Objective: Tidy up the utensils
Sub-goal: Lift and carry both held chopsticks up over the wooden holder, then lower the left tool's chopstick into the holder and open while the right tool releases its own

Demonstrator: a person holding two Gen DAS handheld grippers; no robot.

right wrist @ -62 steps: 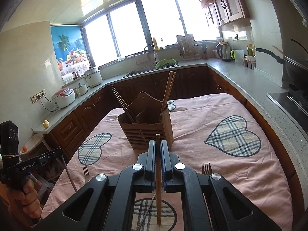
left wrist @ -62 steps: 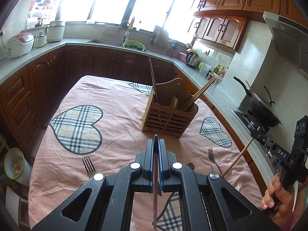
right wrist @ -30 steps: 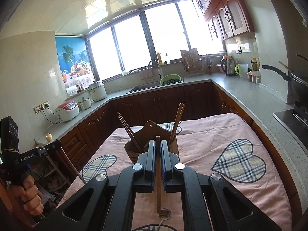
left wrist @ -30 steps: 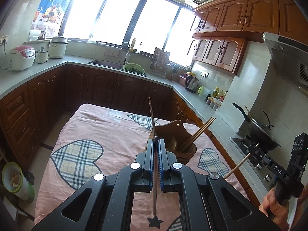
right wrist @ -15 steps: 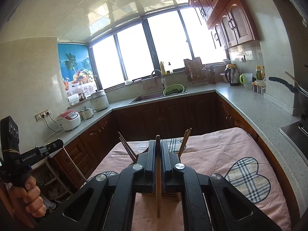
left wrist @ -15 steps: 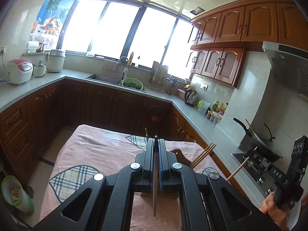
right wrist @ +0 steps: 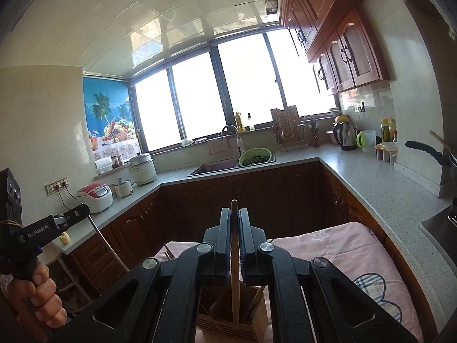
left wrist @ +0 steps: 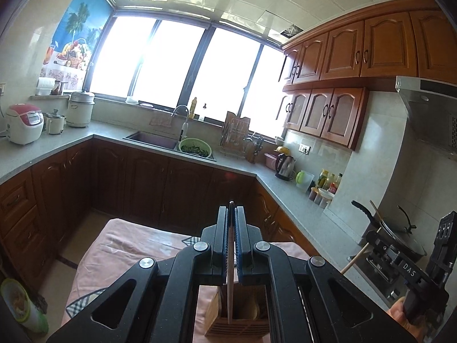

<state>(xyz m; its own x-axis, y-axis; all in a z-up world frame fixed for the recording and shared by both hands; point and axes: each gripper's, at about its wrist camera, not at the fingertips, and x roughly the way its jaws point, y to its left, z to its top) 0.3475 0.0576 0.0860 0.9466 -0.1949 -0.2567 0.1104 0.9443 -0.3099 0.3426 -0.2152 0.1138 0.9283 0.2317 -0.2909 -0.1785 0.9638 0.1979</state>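
Observation:
My left gripper [left wrist: 231,217] is shut on a thin dark chopstick [left wrist: 230,280] that hangs down, its tip over the wooden utensil holder [left wrist: 238,320] below. My right gripper [right wrist: 234,214] is shut on a light wooden chopstick [right wrist: 234,285] whose lower end hangs over the same holder [right wrist: 231,318]. The holder stands on the pink tablecloth [right wrist: 337,254] and holds other chopsticks. The right gripper also shows at the right edge of the left wrist view [left wrist: 368,243], the left gripper at the left edge of the right wrist view [right wrist: 82,210].
Kitchen counters [left wrist: 297,200] wrap around the table, with a sink [right wrist: 214,168], a green colander [right wrist: 254,157], a kettle [left wrist: 285,165], rice cookers [left wrist: 22,123] and a wok [left wrist: 400,228] on the stove at the right.
Both grippers have risen and tilted, so the holder has slid from mid-frame to the bottom of each view, under the hanging chopsticks. The forks on the cloth are out of view.

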